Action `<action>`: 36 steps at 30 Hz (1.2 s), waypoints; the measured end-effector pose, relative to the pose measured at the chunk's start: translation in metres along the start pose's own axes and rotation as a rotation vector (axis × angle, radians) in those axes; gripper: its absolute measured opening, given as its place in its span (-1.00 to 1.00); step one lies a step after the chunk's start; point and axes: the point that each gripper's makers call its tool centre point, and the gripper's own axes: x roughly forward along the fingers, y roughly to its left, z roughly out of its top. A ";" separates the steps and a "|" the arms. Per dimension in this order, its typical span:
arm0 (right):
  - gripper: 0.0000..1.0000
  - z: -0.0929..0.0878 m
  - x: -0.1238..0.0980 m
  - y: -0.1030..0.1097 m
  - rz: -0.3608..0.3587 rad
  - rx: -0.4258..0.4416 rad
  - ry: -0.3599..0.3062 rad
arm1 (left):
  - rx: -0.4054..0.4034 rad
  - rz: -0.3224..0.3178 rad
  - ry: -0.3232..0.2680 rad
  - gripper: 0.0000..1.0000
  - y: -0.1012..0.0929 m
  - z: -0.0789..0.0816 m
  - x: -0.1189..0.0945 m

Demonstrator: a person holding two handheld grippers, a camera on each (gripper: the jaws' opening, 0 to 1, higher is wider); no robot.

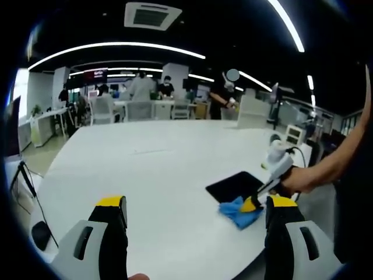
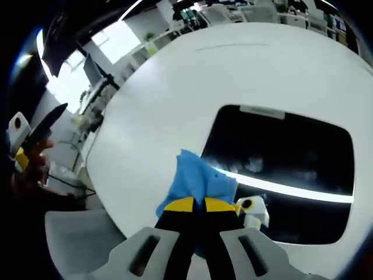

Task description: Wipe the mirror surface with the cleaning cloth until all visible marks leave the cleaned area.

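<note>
Jaws first: the right gripper (image 2: 198,205) has its yellow-tipped jaws pinched together on a bunch of the blue cleaning cloth (image 2: 198,178), and the cloth sits right on the near-left corner of the mirror (image 2: 285,169), half on the glass and half on the white table (image 2: 169,87). In the left gripper view you can see that same right gripper (image 1: 252,204) coming in from the right with a person's hand (image 1: 300,178) behind it, the cloth (image 1: 238,212) bunched at the mirror's (image 1: 234,185) near edge.

Left gripper (image 1: 195,210) is spread wide, holding nothing, hovering over bare table well to the side of the mirror.

No containers on the table that I can make out, so nothing to report there.

Edges and room: the mirror is a dark rounded rectangle lying flat, reflecting a bright ceiling light strip. It sits near the table's rounded right-front edge (image 1: 315,192), so little tabletop on that side. Loads of open white surface beyond and to the left of it. Office desks, chairs and people (image 1: 143,87) are way off in the background.
</note>
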 end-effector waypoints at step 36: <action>-1.00 0.069 0.023 -0.030 -0.033 -0.059 -0.011 | -0.026 0.015 0.018 0.99 0.002 -0.003 0.001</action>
